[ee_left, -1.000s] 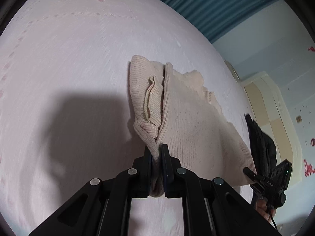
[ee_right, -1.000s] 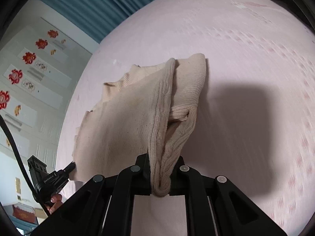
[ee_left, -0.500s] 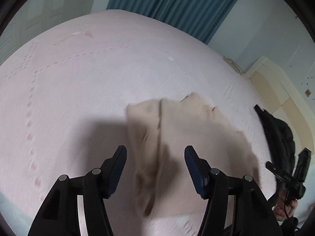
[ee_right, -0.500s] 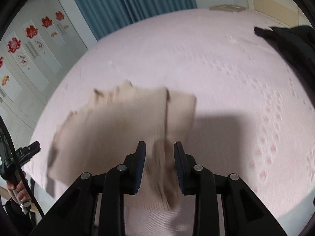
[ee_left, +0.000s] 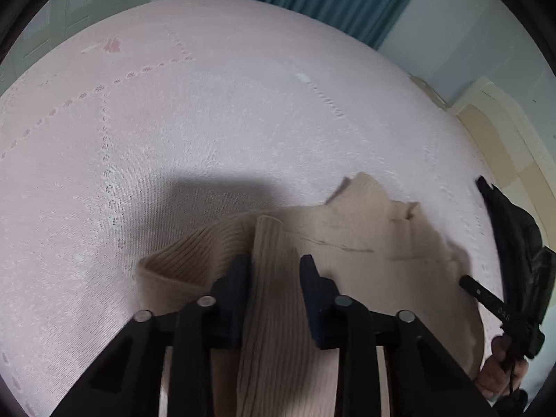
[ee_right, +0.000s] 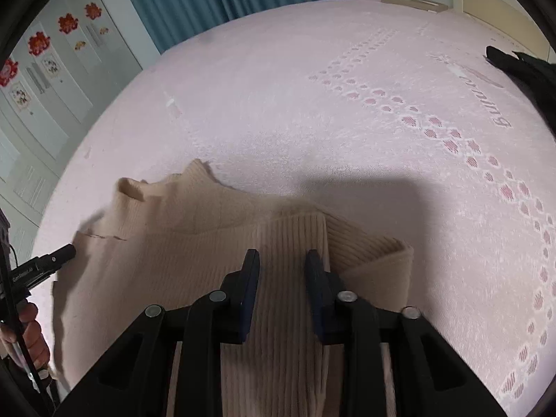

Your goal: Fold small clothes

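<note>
Below the left gripper (ee_left: 274,266), the beige ribbed sweater (ee_left: 347,243) lies on the pink bed (ee_left: 208,104); its jaws are closing with a gap, a ribbed strip running between them, not yet pinched. Under the right gripper (ee_right: 282,264), likewise closing, ribbing lies unclamped. Regrasping seems in hand; next, pinch both edges evenly.

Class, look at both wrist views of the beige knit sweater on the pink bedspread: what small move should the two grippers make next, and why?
Probably finish closing on the fabric. The left gripper and right gripper each straddle a ribbed strip of the beige sweater, and their jaws are closing but do not visibly pinch it yet. The sweater lies loosely half-folded on the bedspread, so another fold needs a firm grip first.
</note>
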